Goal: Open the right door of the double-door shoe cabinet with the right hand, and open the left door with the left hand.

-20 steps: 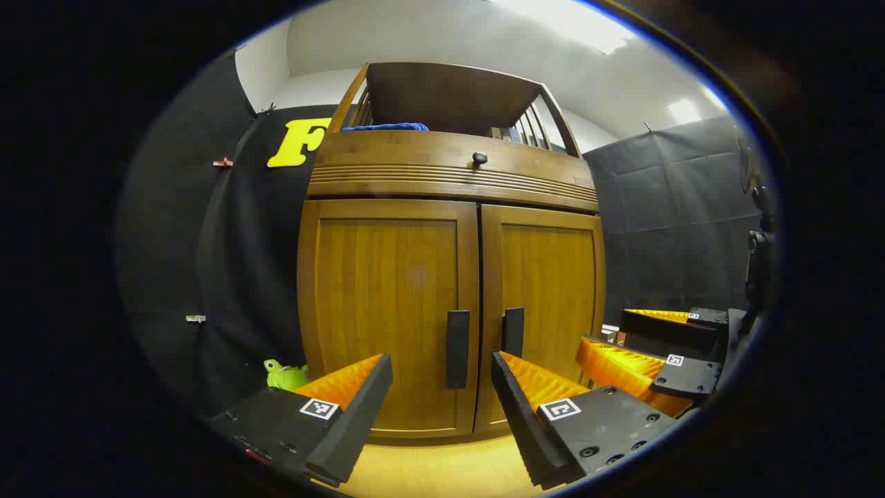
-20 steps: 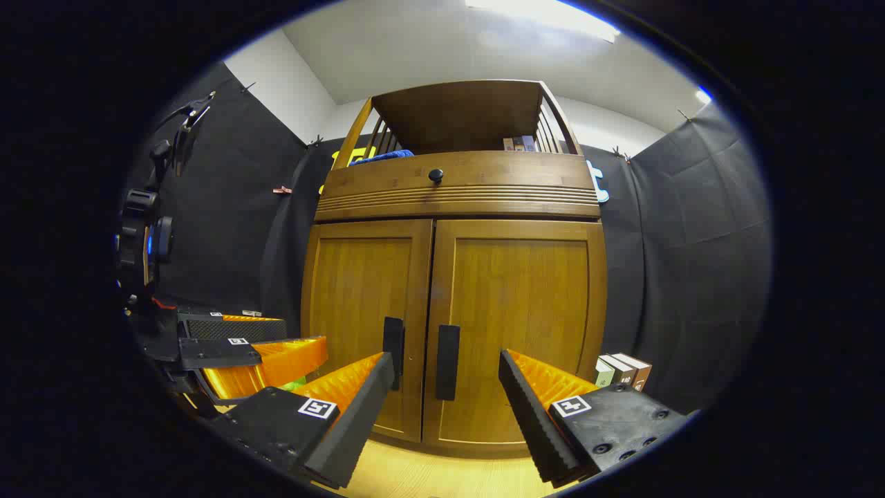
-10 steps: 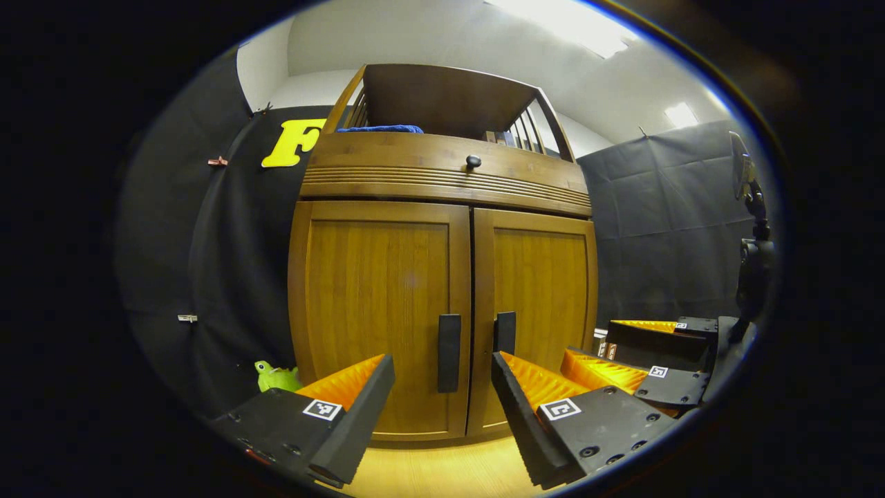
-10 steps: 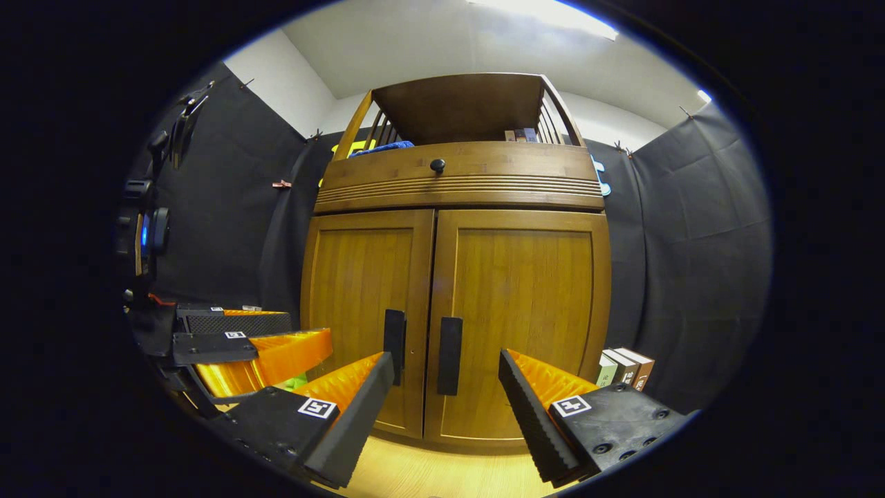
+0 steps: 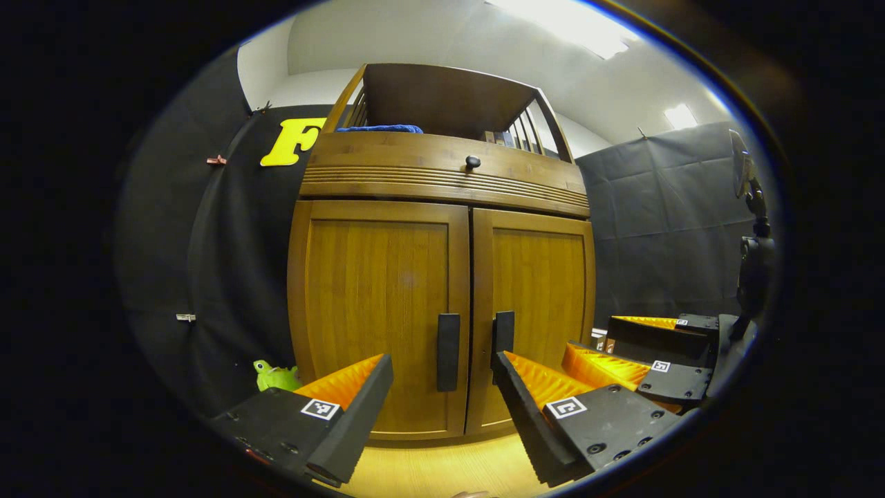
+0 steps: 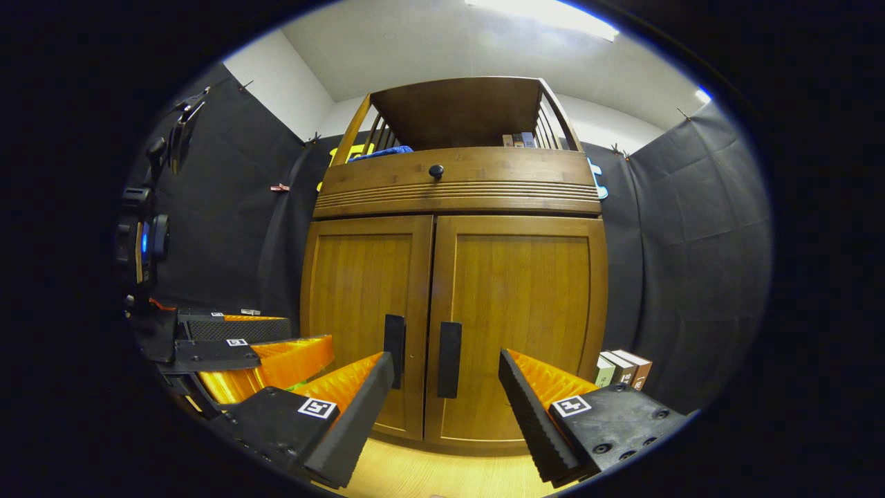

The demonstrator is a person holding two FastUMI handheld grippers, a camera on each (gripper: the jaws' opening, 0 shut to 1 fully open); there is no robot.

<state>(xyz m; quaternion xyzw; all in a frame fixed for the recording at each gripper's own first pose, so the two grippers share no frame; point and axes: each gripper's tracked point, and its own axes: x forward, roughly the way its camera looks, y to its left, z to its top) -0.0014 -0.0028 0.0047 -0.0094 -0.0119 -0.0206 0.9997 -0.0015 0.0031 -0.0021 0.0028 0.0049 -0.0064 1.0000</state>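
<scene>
Closed shoe cabinet (image 5: 442, 277) ahead, left gripper (image 5: 442, 408) and right gripper (image 6: 446, 408) level, fingers spread wide, empty.

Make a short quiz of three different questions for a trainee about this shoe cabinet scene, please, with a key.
1. True or false: both doors of the shoe cabinet are closed.
2. Which is it? The right hand-held gripper is: A) shut on the right door handle; B) open, short of the handle; C) holding a book.
3. Fill in: the green toy sits on the floor to the ____ of the cabinet in the left gripper view.

Key: 1 true. 2 B. 3 left. The left hand-held gripper is open too, with the left door handle between its fingers in the view.
</scene>
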